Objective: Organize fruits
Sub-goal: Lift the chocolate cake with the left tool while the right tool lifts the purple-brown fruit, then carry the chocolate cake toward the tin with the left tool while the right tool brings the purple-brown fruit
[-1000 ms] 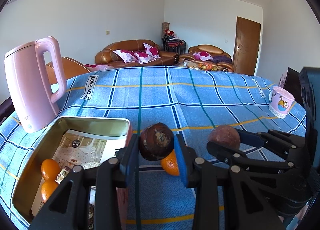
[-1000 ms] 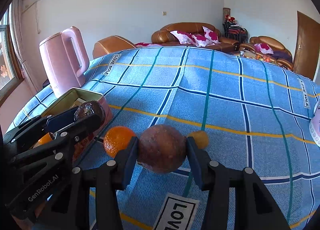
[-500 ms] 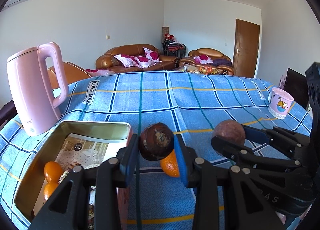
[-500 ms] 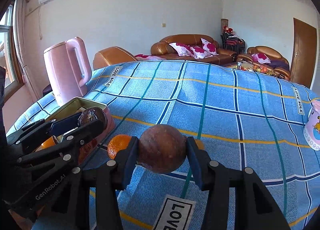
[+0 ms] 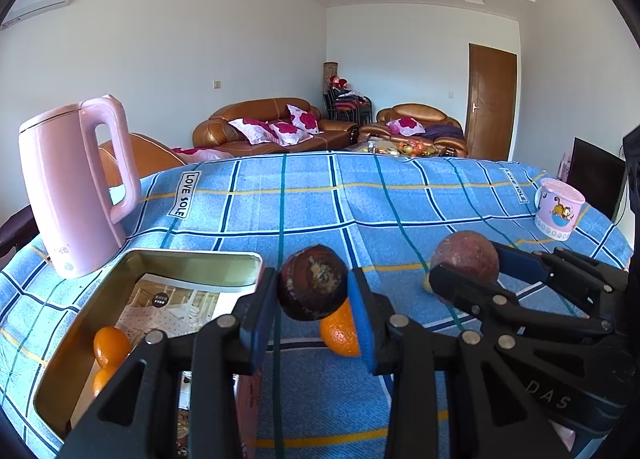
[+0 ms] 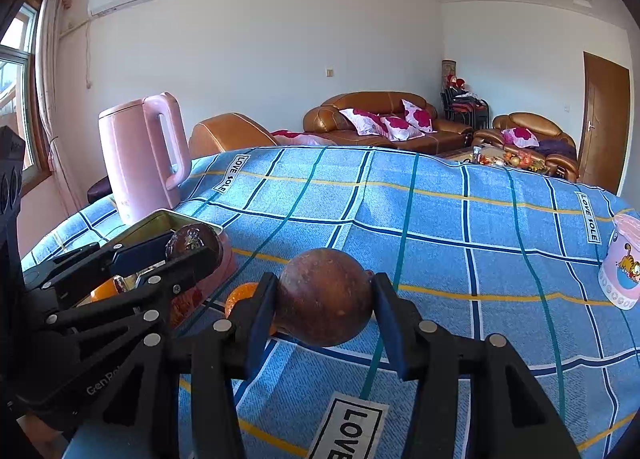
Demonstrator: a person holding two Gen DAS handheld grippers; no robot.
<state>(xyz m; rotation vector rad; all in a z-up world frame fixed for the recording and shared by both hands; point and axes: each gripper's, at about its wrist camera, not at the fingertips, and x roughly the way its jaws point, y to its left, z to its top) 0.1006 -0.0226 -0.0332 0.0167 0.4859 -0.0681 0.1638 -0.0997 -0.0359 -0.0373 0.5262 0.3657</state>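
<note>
The left hand-held gripper [image 5: 312, 291], clamped on a dark fruit [image 5: 313, 288], has the tin [image 5: 192, 257] at nine o'clock, nearer than the right hand-held gripper [image 6: 325, 305], clamped on a brown fruit [image 6: 325, 303].

1. Orange [image 5: 340, 333]: mostly hidden behind dark fruit [image 5: 313, 288] & left gripper [image 5: 312, 313] pad.
2. Tin [image 5: 192, 259]: near end cut off by gripper arms.
3. Mug [image 6: 622, 263]: cut off at right edge, right-wrist view.

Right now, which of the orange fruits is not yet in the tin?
The orange on the blue cloth, behind the left gripper. The two others lie inside the tin.
</note>
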